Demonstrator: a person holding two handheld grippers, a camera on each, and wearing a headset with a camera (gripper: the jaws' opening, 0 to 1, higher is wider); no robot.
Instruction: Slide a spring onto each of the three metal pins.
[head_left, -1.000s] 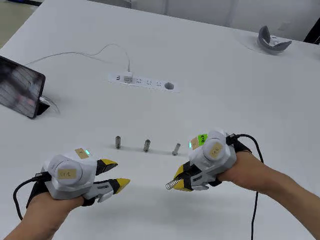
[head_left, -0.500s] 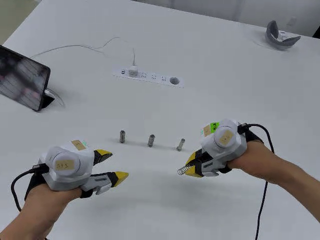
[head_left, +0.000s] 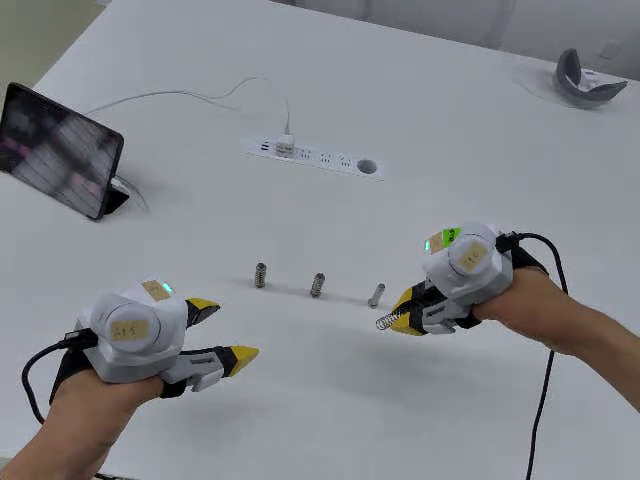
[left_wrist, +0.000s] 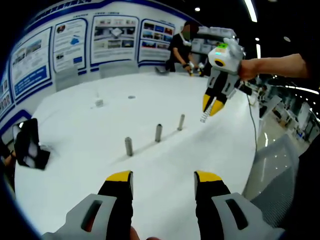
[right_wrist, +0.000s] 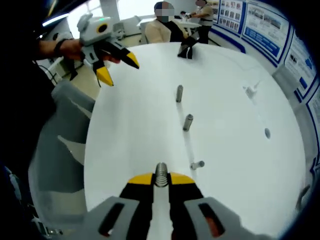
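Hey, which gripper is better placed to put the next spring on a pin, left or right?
Right. The right gripper is shut on a spring, its end close beside the nearest pin. The left gripper is open and holds nothing.

A power strip (head_left: 312, 157), one cable (head_left: 190, 95) plugged in, lies on the white table (head_left: 450, 120); a tablet (head_left: 60, 148) stands propped at left; a grey object (head_left: 588, 78), perhaps a headband, far right.

3 views, seemingly all toward pins (head_left: 317, 285)

White table (head_left: 480, 120): pins (head_left: 318, 285), power strip (head_left: 315, 158), tablet (head_left: 60, 150)
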